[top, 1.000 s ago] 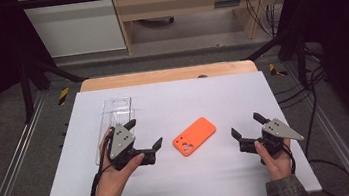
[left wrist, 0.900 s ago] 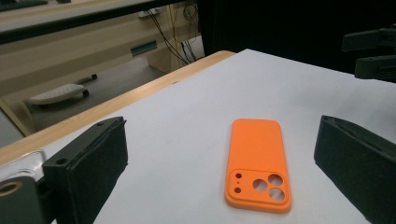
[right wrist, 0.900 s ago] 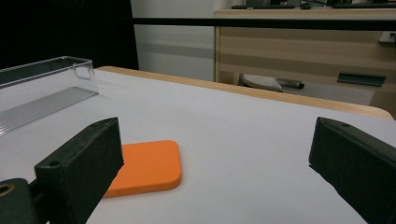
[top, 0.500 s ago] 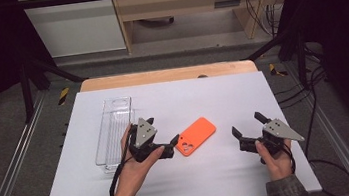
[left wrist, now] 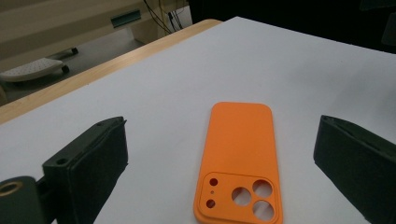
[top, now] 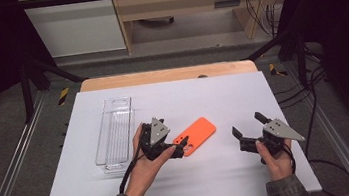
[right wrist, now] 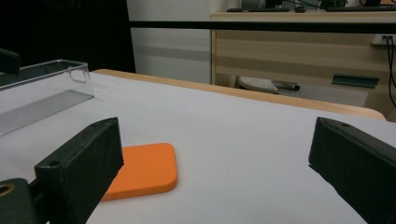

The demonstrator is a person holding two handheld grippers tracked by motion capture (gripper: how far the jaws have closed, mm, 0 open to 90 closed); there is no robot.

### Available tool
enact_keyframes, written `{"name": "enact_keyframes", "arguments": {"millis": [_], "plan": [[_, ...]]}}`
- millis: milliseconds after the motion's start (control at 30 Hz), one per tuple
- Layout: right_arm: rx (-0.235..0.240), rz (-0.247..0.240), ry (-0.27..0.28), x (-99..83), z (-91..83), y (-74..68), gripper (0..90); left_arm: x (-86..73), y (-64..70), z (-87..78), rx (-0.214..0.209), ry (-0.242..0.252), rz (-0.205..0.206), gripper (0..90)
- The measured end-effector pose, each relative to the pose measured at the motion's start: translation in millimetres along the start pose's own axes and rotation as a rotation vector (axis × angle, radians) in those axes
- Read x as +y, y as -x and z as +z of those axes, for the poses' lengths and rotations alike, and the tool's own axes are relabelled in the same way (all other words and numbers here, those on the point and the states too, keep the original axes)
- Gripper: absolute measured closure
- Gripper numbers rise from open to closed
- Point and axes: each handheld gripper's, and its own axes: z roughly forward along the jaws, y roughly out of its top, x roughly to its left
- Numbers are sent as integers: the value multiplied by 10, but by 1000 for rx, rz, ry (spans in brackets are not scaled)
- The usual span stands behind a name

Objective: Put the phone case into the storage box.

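High view: orange phone case (top: 195,135) flat mid-tabletop (top: 203,99), left gripper (top: 183,144) at its camera end, fingers open; right gripper (top: 248,128) well apart, open; clear tray (top: 115,133) left.
Left gripper view: case between spread fingers (left wrist: 88,161).
Right gripper view: fingers (right wrist: 79,168) apart, case low left.

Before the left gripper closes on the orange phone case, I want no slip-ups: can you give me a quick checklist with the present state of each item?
1. Left gripper open: ok, jaws spread wide in the left gripper view.
2. Phone case between the jaws: ok, camera-cutout end nearest.
3. Case lying flat on the table: ok.
4. Jaws low enough to catch the case edges: cannot tell.
5. Right gripper clear of the case: ok, open and apart from it.
6. Clear tray out of the way: ok, beside the left hand.
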Motion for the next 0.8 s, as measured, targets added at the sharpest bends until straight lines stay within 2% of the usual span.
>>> {"name": "enact_keyframes", "arguments": {"millis": [133,333,800], "plan": [[2,-2,-2,-1,0,1,28,-7,7,69,-4,-26,0,28],[3,-2,-6,-3,-1,0,27,4,34,177,-2,-34,6,29],[6,5,-5,-2,-5,7,25,-60,73,313,-4,-83,13,32]]}}
